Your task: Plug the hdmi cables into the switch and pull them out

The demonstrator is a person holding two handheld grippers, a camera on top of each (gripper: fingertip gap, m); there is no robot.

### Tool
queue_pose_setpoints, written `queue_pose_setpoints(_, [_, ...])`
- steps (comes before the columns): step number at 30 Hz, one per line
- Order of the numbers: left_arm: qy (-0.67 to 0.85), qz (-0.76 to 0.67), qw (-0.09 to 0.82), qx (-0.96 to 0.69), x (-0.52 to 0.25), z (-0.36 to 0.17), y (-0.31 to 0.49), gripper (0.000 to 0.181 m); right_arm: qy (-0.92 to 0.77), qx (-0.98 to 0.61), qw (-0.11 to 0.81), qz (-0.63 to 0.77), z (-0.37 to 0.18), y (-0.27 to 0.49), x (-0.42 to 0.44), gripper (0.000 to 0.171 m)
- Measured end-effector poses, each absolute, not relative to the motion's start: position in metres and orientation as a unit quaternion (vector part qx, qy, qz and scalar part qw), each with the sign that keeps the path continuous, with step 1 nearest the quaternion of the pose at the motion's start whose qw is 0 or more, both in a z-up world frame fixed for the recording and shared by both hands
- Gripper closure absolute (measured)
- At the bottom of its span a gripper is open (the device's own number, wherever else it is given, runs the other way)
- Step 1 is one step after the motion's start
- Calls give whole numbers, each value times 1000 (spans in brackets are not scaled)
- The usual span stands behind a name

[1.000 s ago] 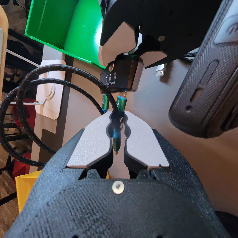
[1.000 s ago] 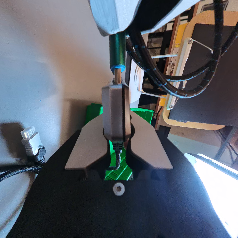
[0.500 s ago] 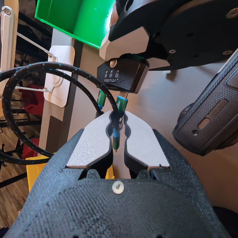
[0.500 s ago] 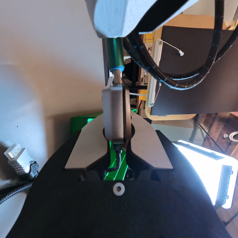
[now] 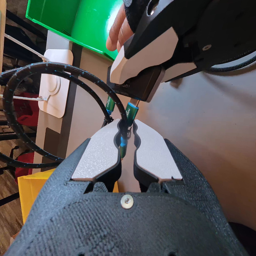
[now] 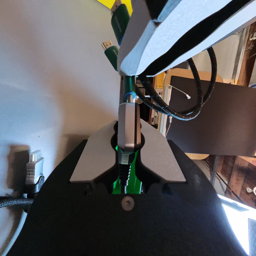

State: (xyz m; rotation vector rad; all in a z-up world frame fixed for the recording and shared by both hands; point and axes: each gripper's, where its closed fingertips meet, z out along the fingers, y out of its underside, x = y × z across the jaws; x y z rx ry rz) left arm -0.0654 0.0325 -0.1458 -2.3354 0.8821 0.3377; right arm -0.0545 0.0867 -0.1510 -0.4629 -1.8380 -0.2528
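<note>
Above the pale table (image 5: 200, 131), the right gripper (image 6: 128, 133) clamps the black-and-grey rectangular switch box (image 6: 128, 126). The left gripper (image 5: 126, 133) pinches a green metal HDMI plug (image 5: 130, 112), its tip at the box.

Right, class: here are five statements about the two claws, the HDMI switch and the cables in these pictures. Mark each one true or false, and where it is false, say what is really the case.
1. The right claw is shut on the switch. True.
2. The left claw is open and holds nothing. False: it is shut on a green HDMI plug and its braided cable.
3. A second green plug is at the switch beside the gripped one. True.
4. The silver HDMI plug is seated in the switch. False: it lies loose on the table.
5. A red bin stands behind the switch. False: the bin is green.
</note>
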Motion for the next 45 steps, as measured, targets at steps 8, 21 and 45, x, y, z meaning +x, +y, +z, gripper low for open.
queue_pose_setpoints(8, [369, 129, 320, -863, -61, -146, 34, 168, -792, -239, 550, -116, -157, 90, -52, 149])
queue_pose_setpoints(21, [428, 21, 381, -819, -25, -133, 28, 168, -814, -199, 545, 14, -154, 69, -48, 148])
queue_pose_setpoints(45, [282, -180, 676, -657, -43, -17, 29, 138, -584, -248, 564, 529, 12, 32, 6, 148])
